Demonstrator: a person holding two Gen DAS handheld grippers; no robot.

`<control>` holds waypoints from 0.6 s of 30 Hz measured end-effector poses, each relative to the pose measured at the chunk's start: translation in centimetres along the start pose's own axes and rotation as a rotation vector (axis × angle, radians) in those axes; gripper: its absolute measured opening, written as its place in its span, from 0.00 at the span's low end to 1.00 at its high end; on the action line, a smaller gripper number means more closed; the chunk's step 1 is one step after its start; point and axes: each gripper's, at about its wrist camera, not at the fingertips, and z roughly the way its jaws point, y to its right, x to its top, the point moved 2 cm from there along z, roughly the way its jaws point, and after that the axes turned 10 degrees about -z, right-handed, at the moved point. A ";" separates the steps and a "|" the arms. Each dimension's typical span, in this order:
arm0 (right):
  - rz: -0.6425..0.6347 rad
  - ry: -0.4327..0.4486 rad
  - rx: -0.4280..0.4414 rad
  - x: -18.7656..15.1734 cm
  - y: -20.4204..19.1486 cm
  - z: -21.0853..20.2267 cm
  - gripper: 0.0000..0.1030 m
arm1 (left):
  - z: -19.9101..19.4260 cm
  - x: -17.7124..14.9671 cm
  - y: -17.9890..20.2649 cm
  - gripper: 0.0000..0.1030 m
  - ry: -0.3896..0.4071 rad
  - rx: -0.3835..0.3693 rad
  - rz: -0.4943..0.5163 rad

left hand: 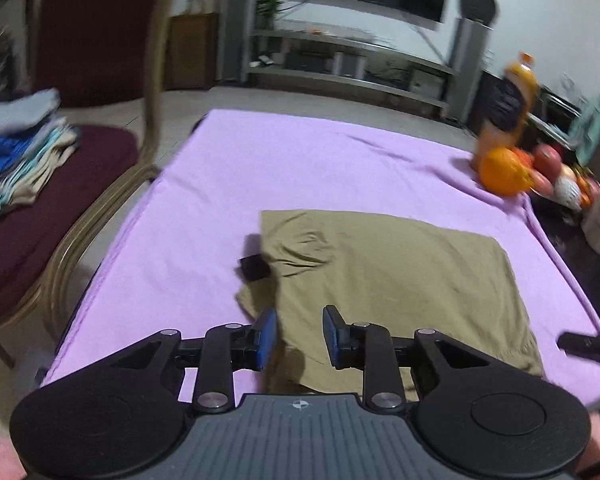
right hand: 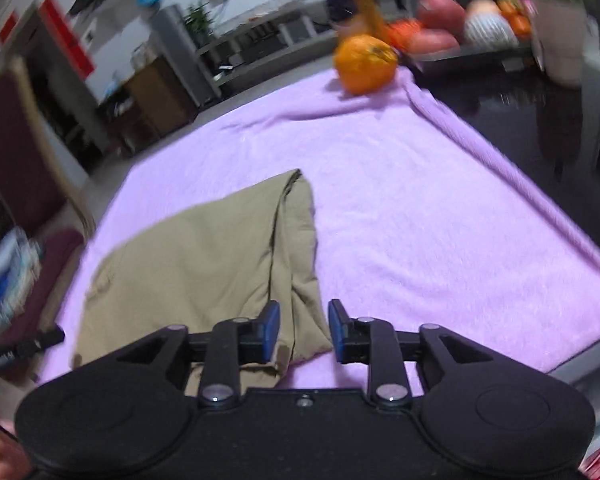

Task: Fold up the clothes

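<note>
Blur smears the fruit (right hand: 366,64) and the chair's stacked clothes (left hand: 24,148), and a small black object (left hand: 255,267) beside the garment's edge is hard to identify. The folded tan garment (left hand: 392,276) lies on the purple-covered bench (right hand: 440,208) just ahead of and under both jaws. The left gripper (left hand: 300,336) and right gripper (right hand: 303,330) each stand partly open, gripping nothing.

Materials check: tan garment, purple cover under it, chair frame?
Tan garment: thin matte woven fabric, likely cotton; soft creases, limp folded edges.
Purple cover: fuzzy, towel-like or fleece cloth; nappy matte texture, though blur limits this.
Chair frame: light wood or rattan by its colour and curved shape; cannot tell which.
</note>
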 end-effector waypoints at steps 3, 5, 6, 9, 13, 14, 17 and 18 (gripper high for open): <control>0.184 -0.043 0.113 0.0 2.6 1.4 0.51 | 1.3 -0.8 1.1 0.23 -0.042 0.018 0.064; 0.263 -0.073 0.150 -0.3 3.7 2.5 0.52 | 2.0 -1.8 2.4 0.23 -0.046 0.049 0.162; 0.299 -0.088 0.168 -0.5 4.3 3.0 0.52 | 2.4 -2.2 2.9 0.24 -0.056 0.063 0.196; 0.296 -0.095 0.211 -0.1 4.6 4.1 0.51 | 4.3 -2.8 3.2 0.25 -0.108 0.119 0.244; 0.218 -0.117 0.279 1.2 4.3 5.7 0.51 | 5.0 -3.1 3.3 0.26 -0.126 0.144 0.277; 0.200 -0.121 0.299 1.5 4.2 6.0 0.51 | 5.1 -3.2 3.3 0.26 -0.126 0.145 0.280; 0.202 -0.166 0.386 2.3 4.4 7.3 0.51 | 5.1 -3.1 3.1 0.26 -0.129 0.144 0.277; 0.207 -0.186 0.420 2.5 4.5 7.7 0.52 | 5.1 -3.1 3.1 0.26 -0.130 0.143 0.274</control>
